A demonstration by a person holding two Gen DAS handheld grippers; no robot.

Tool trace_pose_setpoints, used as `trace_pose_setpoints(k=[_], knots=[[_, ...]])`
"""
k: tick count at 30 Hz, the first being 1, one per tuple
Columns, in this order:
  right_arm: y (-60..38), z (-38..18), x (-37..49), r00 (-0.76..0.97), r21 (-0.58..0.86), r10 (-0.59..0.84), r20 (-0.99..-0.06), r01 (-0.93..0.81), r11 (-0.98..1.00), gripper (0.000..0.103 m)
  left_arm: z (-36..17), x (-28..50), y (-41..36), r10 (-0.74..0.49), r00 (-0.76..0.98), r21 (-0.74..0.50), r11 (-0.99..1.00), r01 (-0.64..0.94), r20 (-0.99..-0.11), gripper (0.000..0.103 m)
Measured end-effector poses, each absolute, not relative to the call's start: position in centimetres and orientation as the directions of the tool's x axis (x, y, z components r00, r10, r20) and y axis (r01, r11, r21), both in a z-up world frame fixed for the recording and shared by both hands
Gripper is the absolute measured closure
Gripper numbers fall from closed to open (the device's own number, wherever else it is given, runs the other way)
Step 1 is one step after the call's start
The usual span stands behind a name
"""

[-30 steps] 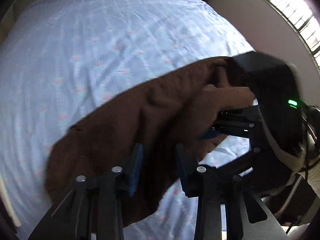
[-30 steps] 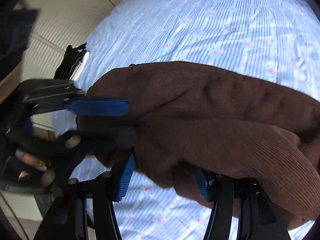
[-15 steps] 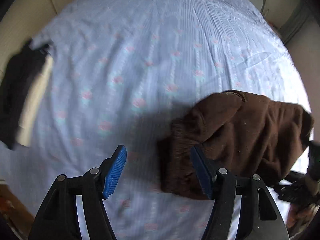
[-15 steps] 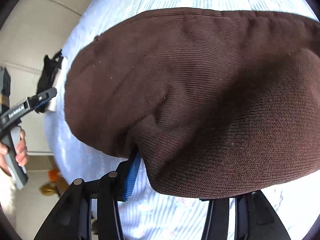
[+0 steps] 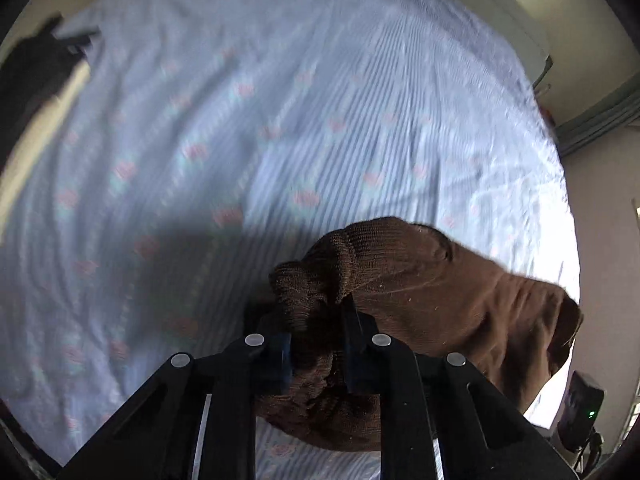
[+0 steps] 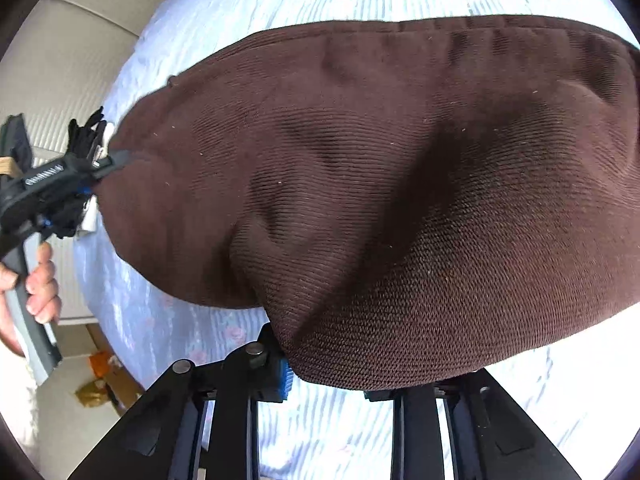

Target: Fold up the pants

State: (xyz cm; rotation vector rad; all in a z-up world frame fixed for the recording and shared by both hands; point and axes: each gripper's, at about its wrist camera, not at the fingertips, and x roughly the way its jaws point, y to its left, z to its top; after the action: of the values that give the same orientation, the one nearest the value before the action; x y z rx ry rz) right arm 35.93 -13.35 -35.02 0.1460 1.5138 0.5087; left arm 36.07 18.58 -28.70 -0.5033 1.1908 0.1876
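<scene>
The brown knit pants [image 5: 432, 292] hang bunched over the light blue flowered bedsheet [image 5: 280, 120]. My left gripper [image 5: 316, 344] is shut on a bunched edge of the pants at the bottom centre of the left wrist view. In the right wrist view the pants [image 6: 380, 184] fill most of the frame and drape over my right gripper [image 6: 324, 380]. Its left blue pad [image 6: 285, 380] shows; the right fingertip is hidden under the cloth. The left gripper also shows at the left of the right wrist view [image 6: 116, 158], pinching the pants' far edge.
A dark garment [image 5: 32, 76] lies at the bed's left edge. A beige padded headboard [image 6: 80, 40] stands beside the bed. A wall and window frame [image 5: 600, 120] are at the right. Floor clutter [image 6: 96, 384] lies below the bed edge.
My left gripper was open beside the pants half a second ago and has now shut on a bunched edge. The pants have spread wider across the right wrist view.
</scene>
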Motion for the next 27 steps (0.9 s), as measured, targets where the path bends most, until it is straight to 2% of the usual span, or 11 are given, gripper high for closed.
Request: trace_pose_setpoints(k=[3,7,8,9,10,11,15,20,24,27], knots=[[-12.7,-35.0,35.7,-0.041,0.427,0.428,-0.903,-0.209,0.880,0.078,-29.2,35.7,19.5,-0.057,0.332,-0.196,0.895,-0.401,-0.942,0.083],[-12.4,-36.4,35.6,-0.079,0.397,0.389,-0.918,-0.200,0.896,0.078,-32.7,36.1,20.1,-0.070,0.244,-0.171,0.890,-0.422,-0.967,0.079],[-12.6,-36.7,35.7,-0.082,0.399,0.390,-0.917,-0.182,0.899,0.077,-32.8,36.2,19.8,-0.052,0.238,-0.150,0.899,-0.412,-0.970,0.070],[-12.7,-36.7,35.8,-0.084,0.406,0.397,-0.914,-0.165,0.899,0.072,-32.3,36.4,19.5,-0.009,0.228,-0.102,0.911,-0.399,-0.974,0.060],[-13.1,-36.5,35.9,-0.091,0.403,0.393,-0.915,-0.151,0.903,0.066,-31.8,36.6,19.2,0.025,0.222,-0.064,0.921,-0.384,-0.975,0.057],[-13.1,-36.3,35.8,-0.102,0.388,0.376,-0.921,-0.144,0.910,0.052,-31.0,36.5,19.0,0.046,0.230,-0.043,0.930,-0.366,-0.972,0.051],[-15.3,-32.6,34.0,-0.020,0.360,0.362,-0.932,-0.157,0.920,0.050,-26.1,34.6,16.0,0.153,0.340,0.079,0.972,-0.221,-0.928,0.034],[-22.0,-27.3,33.4,0.184,0.315,0.326,-0.927,-0.087,0.945,0.048,-23.3,30.4,9.5,0.055,0.403,0.043,0.998,-0.040,-0.914,0.034],[-29.2,-26.1,36.5,0.298,0.217,0.212,-0.931,-0.017,0.976,0.047,-25.1,28.9,3.4,-0.031,0.360,-0.016,0.999,0.045,-0.933,0.035],[-32.6,-25.8,39.6,0.353,0.138,0.131,-0.926,-0.005,0.990,0.047,-26.7,28.5,-0.7,-0.049,0.330,-0.011,0.993,0.116,-0.943,0.035]])
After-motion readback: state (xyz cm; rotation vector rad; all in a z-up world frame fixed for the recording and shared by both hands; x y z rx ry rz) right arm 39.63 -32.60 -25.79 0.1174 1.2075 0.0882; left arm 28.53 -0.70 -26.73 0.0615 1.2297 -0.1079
